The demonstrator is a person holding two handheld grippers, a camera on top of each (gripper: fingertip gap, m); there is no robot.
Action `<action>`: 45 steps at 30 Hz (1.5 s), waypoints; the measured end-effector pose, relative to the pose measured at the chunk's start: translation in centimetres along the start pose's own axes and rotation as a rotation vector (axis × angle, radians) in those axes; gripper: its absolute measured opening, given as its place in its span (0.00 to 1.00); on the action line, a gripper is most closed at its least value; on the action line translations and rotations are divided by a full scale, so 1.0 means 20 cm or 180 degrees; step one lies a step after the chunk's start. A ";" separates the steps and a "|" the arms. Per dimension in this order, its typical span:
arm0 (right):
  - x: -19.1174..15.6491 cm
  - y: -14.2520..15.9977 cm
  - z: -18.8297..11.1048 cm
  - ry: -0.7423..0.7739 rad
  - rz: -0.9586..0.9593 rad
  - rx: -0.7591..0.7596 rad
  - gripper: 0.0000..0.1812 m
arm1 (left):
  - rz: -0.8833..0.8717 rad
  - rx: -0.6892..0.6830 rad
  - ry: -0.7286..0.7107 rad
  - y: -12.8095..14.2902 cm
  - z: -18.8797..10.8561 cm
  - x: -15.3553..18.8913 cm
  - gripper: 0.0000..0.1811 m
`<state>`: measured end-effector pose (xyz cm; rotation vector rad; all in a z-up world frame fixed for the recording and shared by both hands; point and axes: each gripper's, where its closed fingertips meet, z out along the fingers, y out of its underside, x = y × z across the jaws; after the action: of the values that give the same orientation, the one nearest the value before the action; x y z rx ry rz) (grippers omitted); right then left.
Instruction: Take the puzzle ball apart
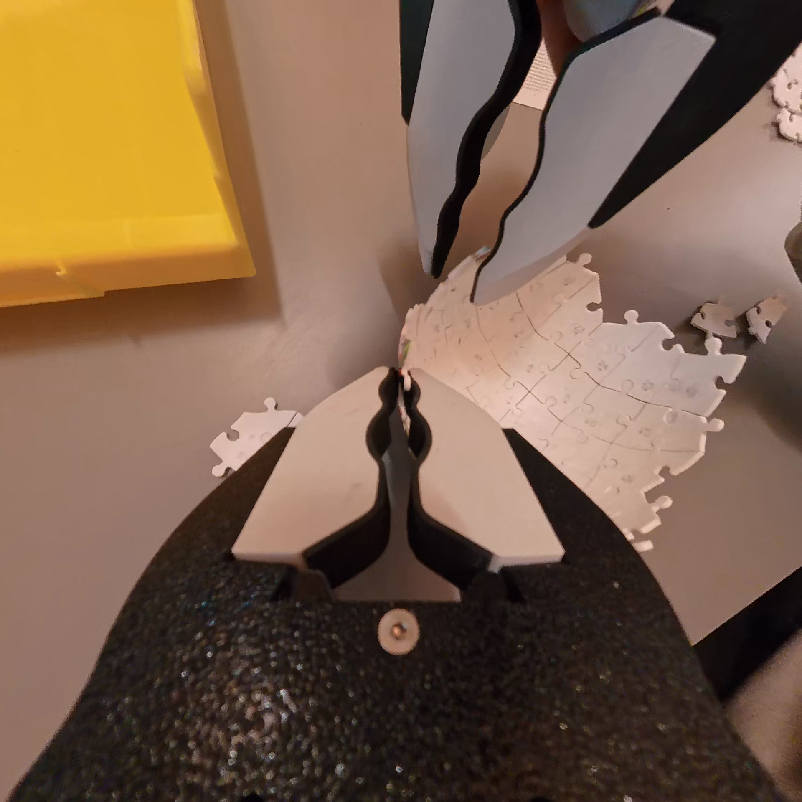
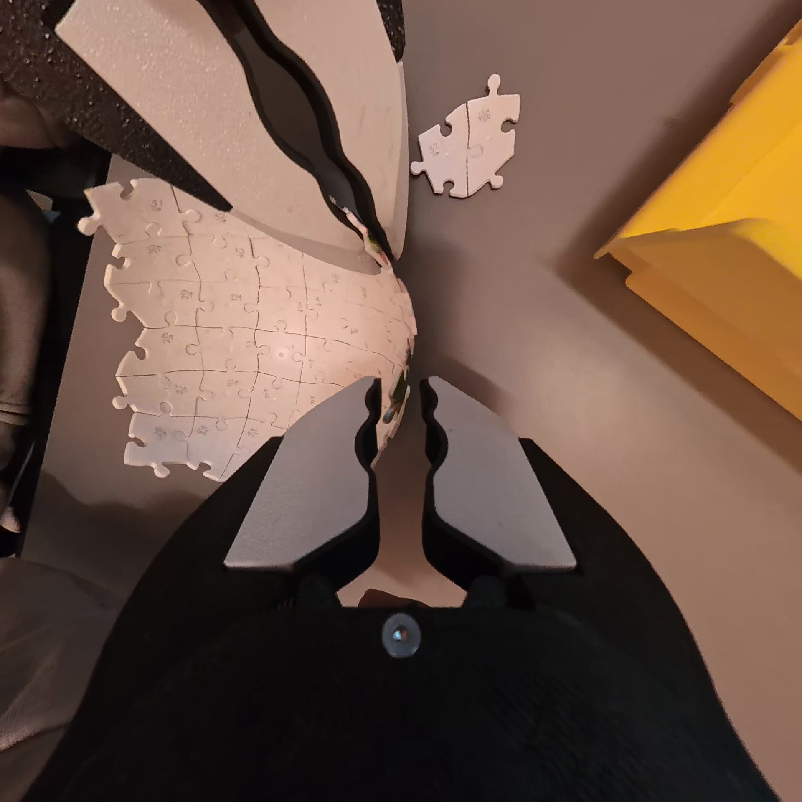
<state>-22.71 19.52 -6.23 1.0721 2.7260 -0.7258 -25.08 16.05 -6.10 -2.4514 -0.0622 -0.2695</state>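
Observation:
The puzzle ball is a white curved shell of joined pieces [image 1: 586, 390], open side up on the grey table; it also shows in the right wrist view [image 2: 238, 330]. My left gripper [image 1: 401, 375] is shut on the shell's rim, and it enters the right wrist view from the top [image 2: 382, 251]. My right gripper [image 2: 400, 382] is open, its fingertips straddling the rim a little farther along, one inside the shell and one outside. In the left wrist view it comes down from above [image 1: 455, 284].
Two joined loose pieces [image 1: 247, 438] [image 2: 468, 147] lie just beside the left gripper. Small loose pieces [image 1: 716, 319] lie beyond the shell, more at the far right [image 1: 787, 100]. A yellow bin [image 1: 108, 152] [image 2: 716, 260] stands nearby. The table edge [image 1: 737, 607] runs close behind the shell. Tip to tip, the grippers are about 5 cm apart.

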 end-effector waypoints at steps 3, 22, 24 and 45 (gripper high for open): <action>0.01 0.00 0.01 -0.0004 0.0021 -0.0023 0.04 | 0.0005 -0.0001 -0.0005 0.00 0.00 0.00 0.01; 0.02 0.04 0.01 0.0069 0.0024 -0.0125 0.10 | 0.0006 0.0035 -0.0003 -0.01 -0.01 0.00 0.01; 0.01 0.04 0.01 0.0074 0.0013 -0.0131 0.10 | 0.0004 0.0038 0.0001 -0.01 -0.01 0.00 0.01; 0.02 0.00 0.00 0.0001 0.0180 0.0079 0.15 | -0.0034 0.0043 -0.0019 -0.01 -0.01 -0.01 0.01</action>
<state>-23.03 19.71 -6.40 1.1496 2.6820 -0.7527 -25.41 16.03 -5.93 -2.4392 -0.0796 -0.2658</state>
